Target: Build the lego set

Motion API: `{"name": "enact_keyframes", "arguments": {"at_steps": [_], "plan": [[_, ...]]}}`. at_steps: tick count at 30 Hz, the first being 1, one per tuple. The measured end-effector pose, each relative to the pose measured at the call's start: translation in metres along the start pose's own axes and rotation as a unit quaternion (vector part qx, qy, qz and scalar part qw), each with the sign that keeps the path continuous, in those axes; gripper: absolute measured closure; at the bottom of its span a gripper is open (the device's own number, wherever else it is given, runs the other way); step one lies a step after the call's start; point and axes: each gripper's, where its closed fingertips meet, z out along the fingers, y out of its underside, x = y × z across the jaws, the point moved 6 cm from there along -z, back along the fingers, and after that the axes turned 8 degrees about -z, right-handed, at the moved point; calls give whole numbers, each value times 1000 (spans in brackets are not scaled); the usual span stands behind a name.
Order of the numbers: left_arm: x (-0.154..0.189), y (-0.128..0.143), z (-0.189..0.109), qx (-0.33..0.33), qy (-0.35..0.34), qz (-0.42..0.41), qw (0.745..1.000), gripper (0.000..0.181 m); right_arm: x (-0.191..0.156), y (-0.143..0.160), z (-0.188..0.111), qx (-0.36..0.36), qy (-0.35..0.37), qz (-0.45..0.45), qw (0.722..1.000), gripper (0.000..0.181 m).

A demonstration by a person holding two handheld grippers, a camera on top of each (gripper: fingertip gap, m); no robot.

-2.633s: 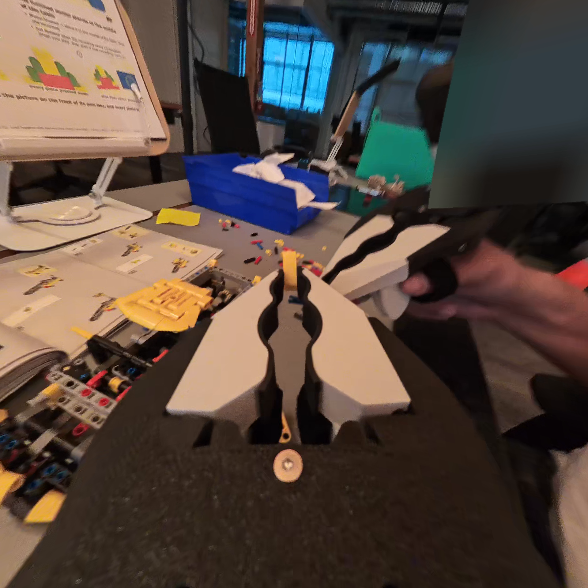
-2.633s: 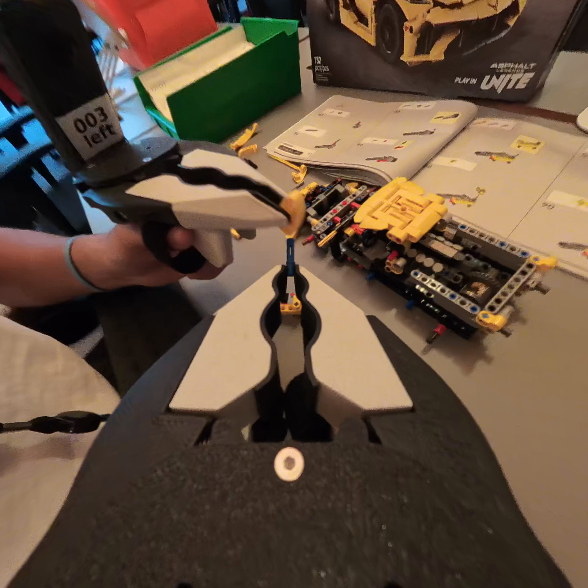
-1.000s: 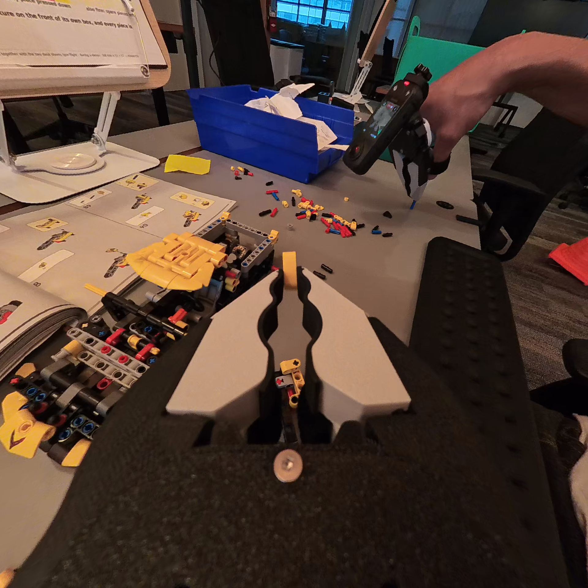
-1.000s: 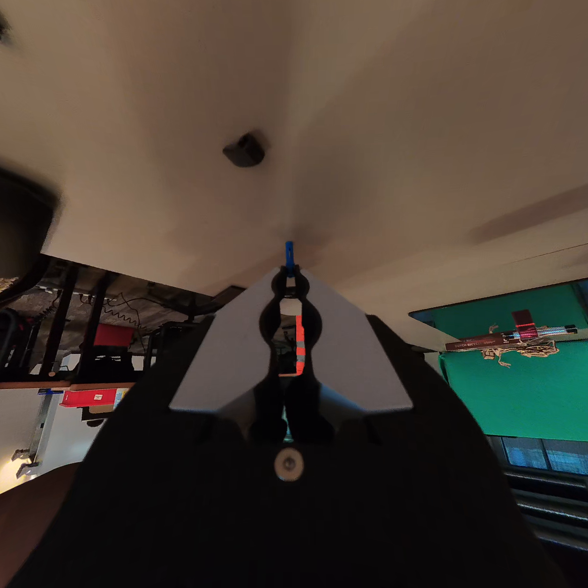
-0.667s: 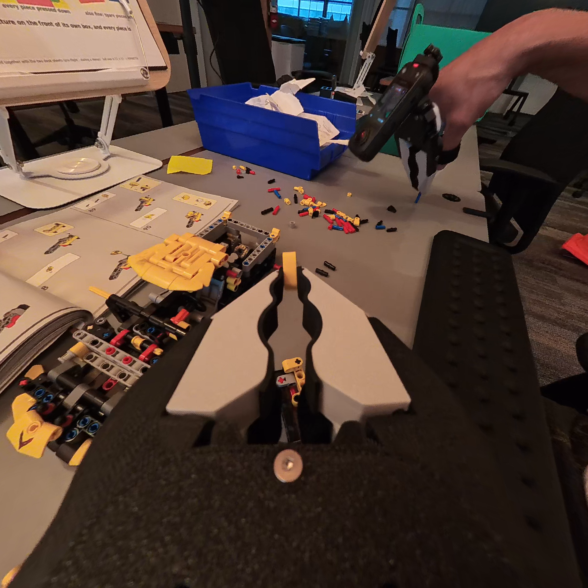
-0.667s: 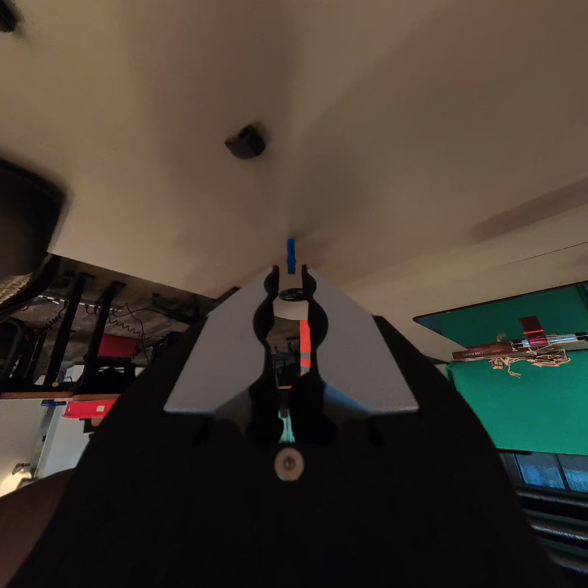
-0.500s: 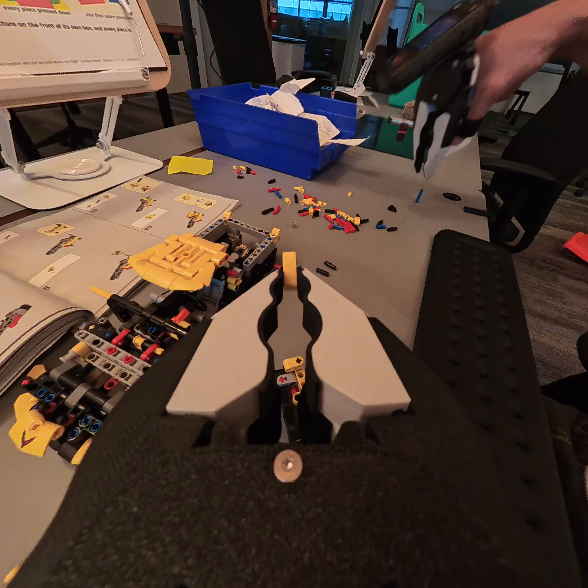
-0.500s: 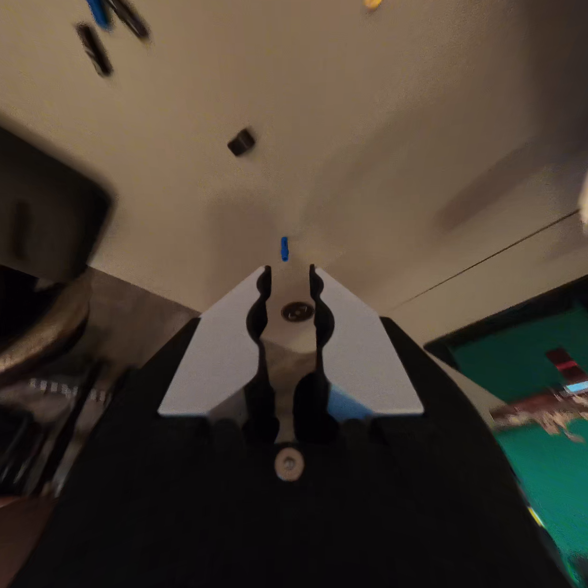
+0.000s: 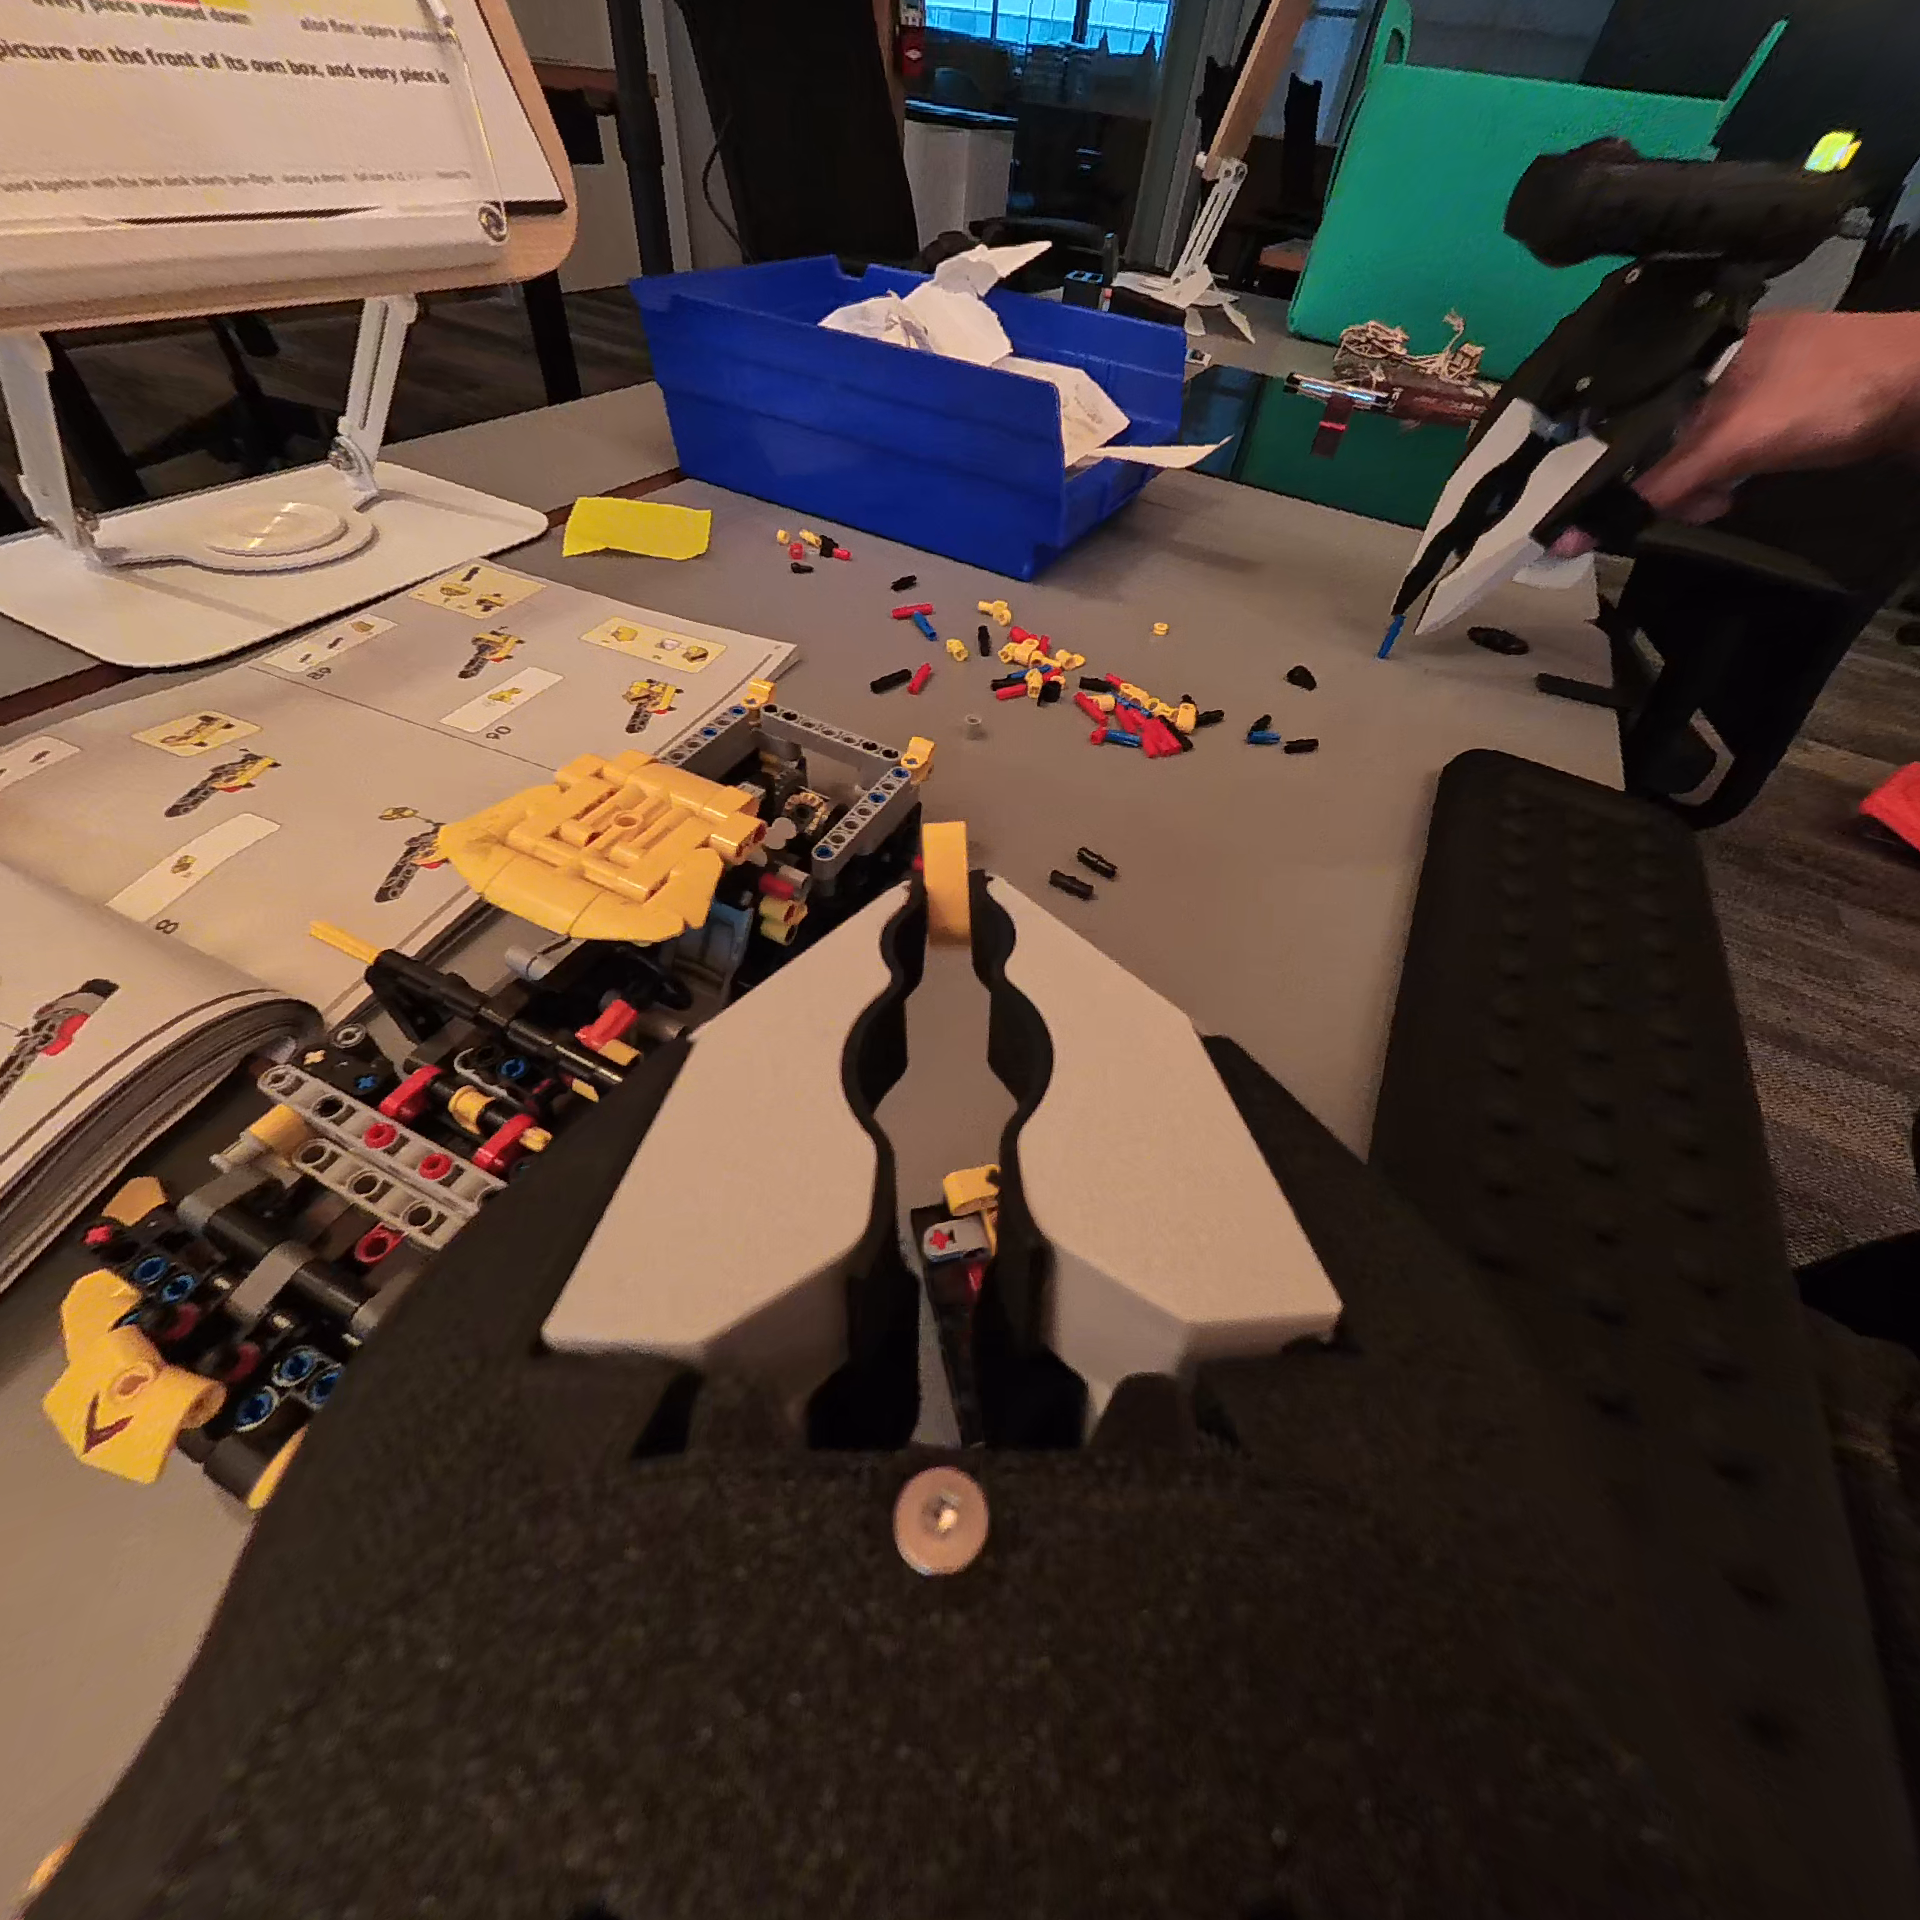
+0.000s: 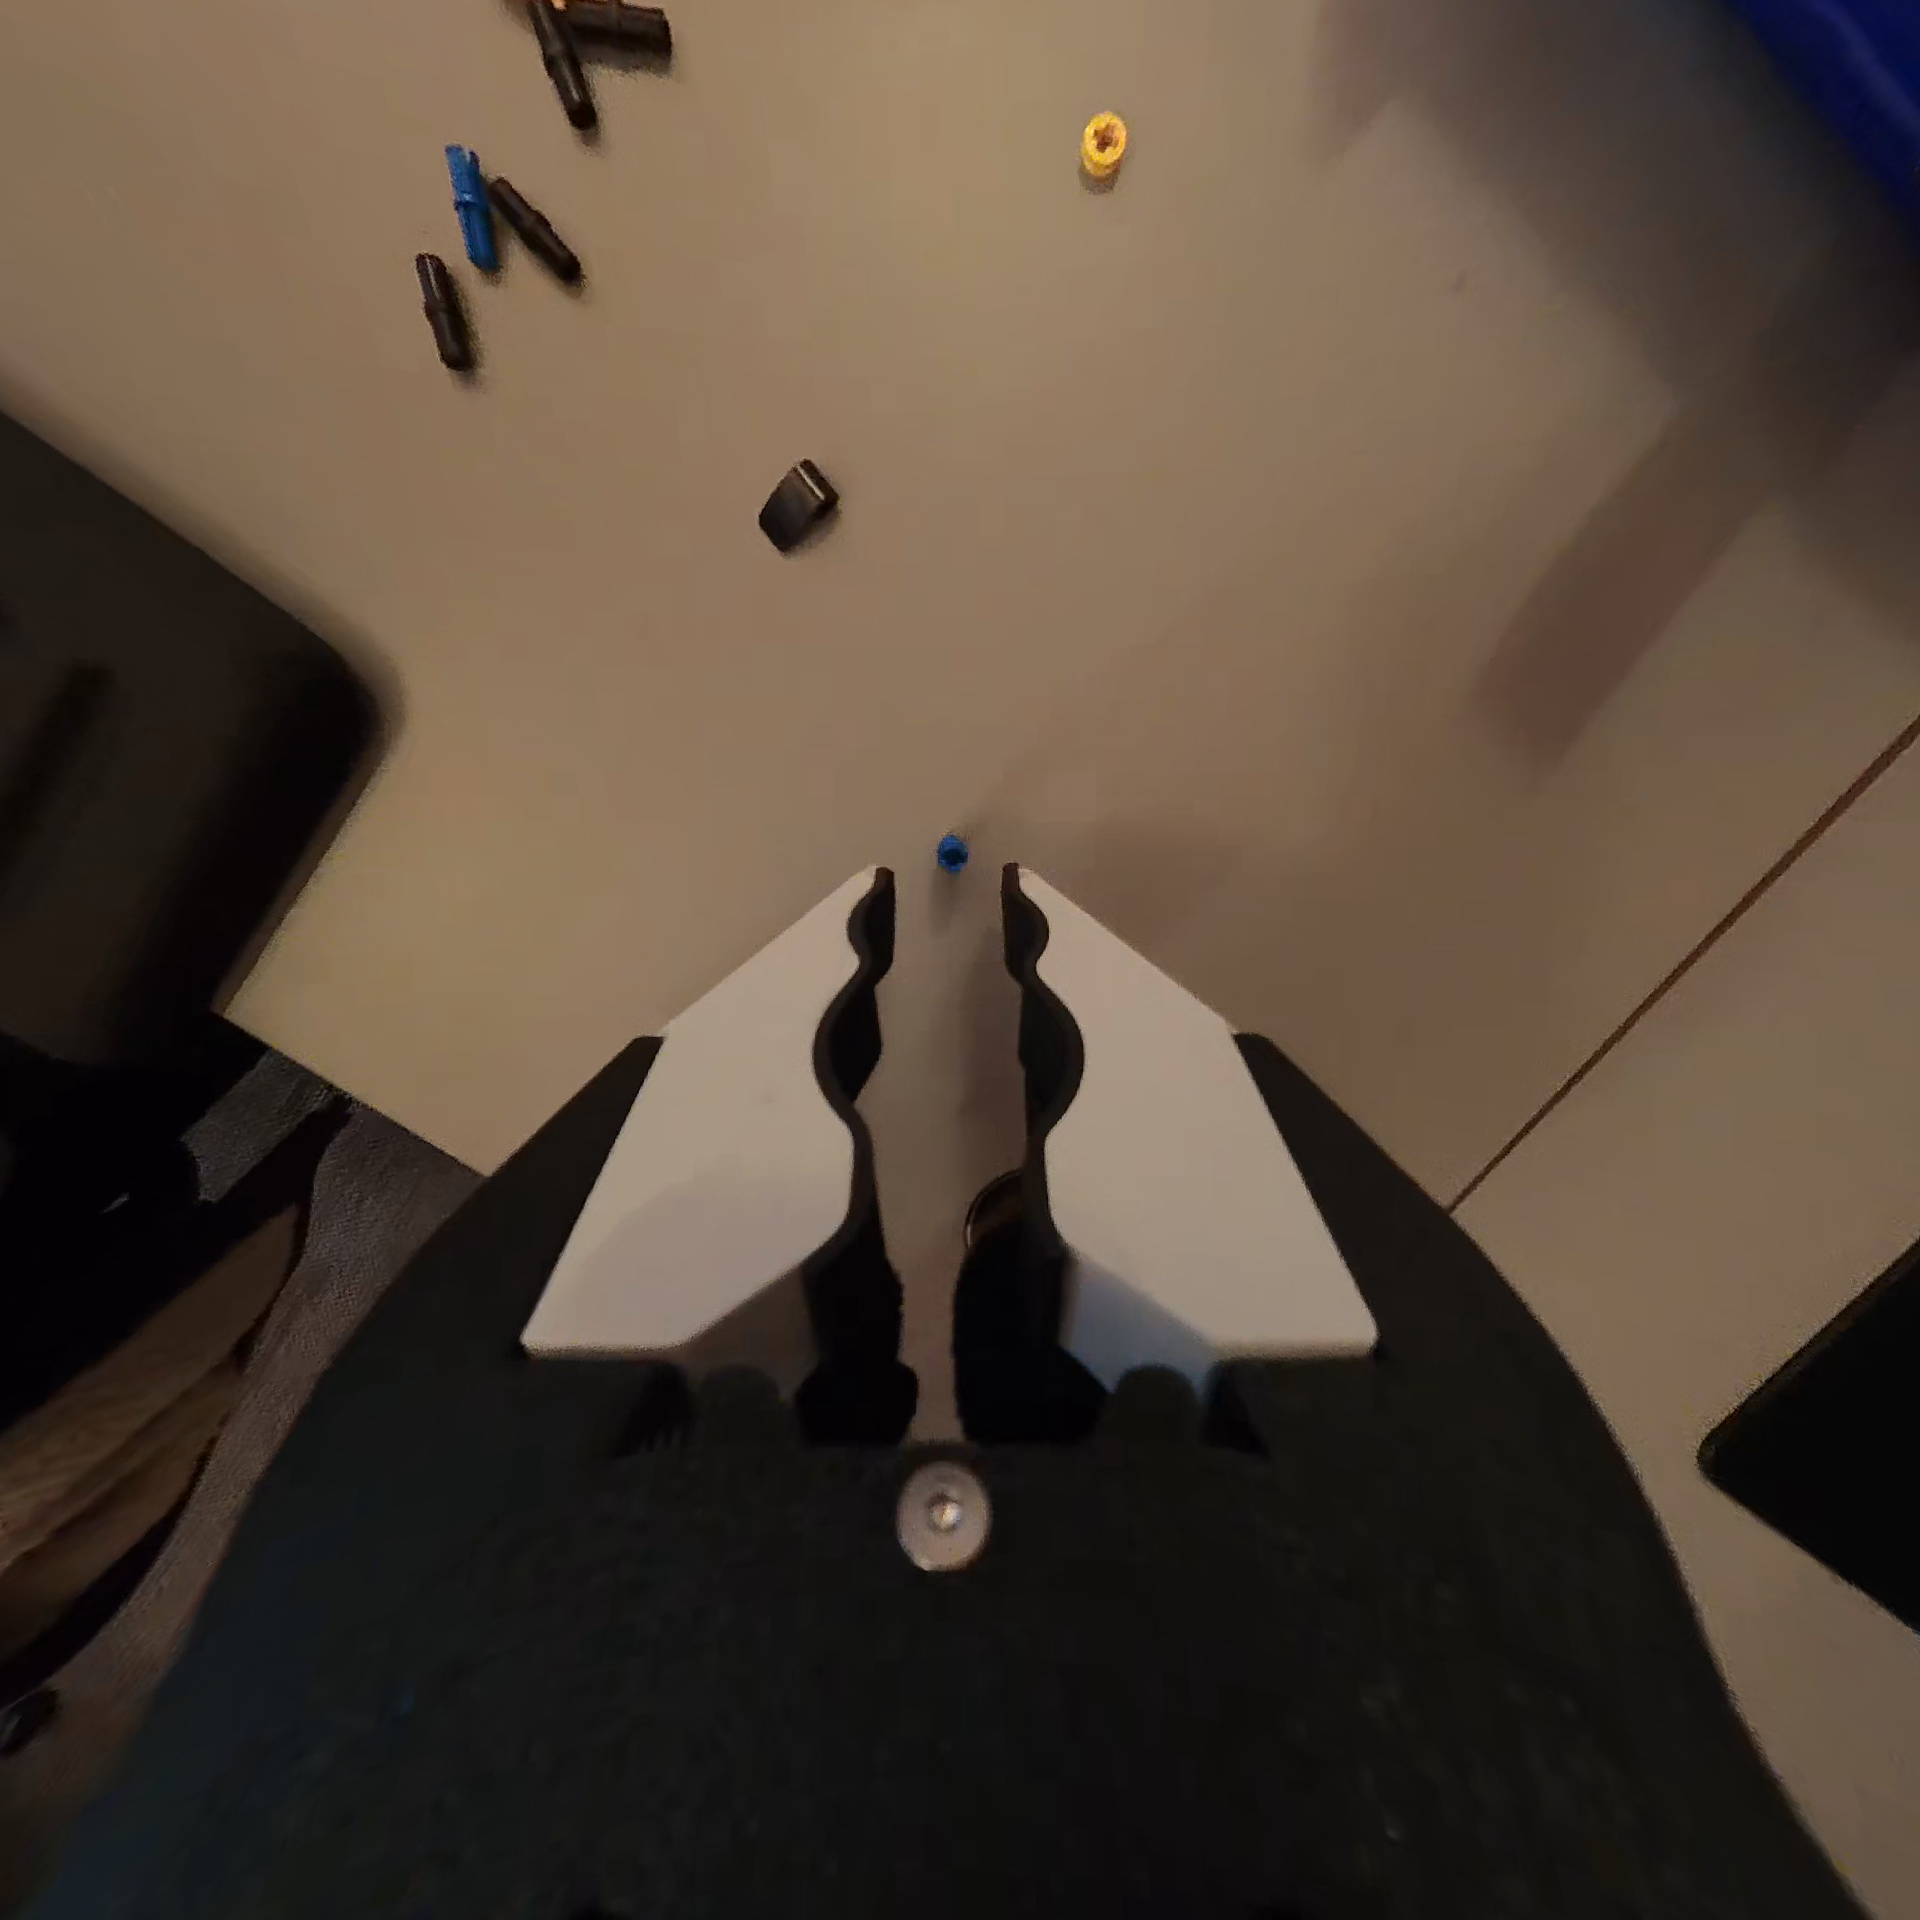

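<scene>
My left gripper is shut on a small yellow piece and hovers beside the partly built black, grey and yellow car chassis. My right gripper is open and empty. It points down at the grey table, with a small blue pin on the table just ahead of its tips. In the left wrist view the right gripper is at the far right of the table, with the blue pin below its tips.
Loose pins and small pieces lie scattered mid-table, before a blue bin. An open instruction booklet lies left. A black padded armrest is at right. Near my right gripper lie a black piece, a yellow bush and several pins. The left gripper's tips are roughly 40 centimeters from the right gripper's.
My right gripper carried the blue pin from beside my left gripper to the table's far right, opened and let it go, then drew back. My left gripper stayed shut on the yellow piece.
</scene>
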Motion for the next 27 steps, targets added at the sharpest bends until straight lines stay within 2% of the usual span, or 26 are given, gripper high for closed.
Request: {"name": "enact_keyframes", "arguments": {"at_steps": [8,9,13,15,18,22,24,27], "plan": [[-2,1,1,-3,-4,0,1000,173,2,-3,9,-23,-16,-10,1000,170],[-2,1,1,-3,-4,1,1000,173,2,-5,8,-15,-17,-13,1000,176],[-1,1,1,-3,-2,3,1000,174,1,-17,3,20,-12,-23,999,177],[-1,0,0,-1,-2,1,1000,174,-6,-31,-3,60,-18,-31,998,177],[-2,-2,-1,7,8,-17,1000,173,-29,-75,-20,170,-23,-49,984,177],[-1,-8,-3,35,54,-87,994,173,-92,-157,-34,319,-19,-100,942,177],[-2,-14,-6,62,88,-139,984,174,-135,-202,-32,398,-25,-110,911,177],[-10,-18,-12,90,120,-211,966,173,-192,-255,-14,452,27,-136,881,177]]}}
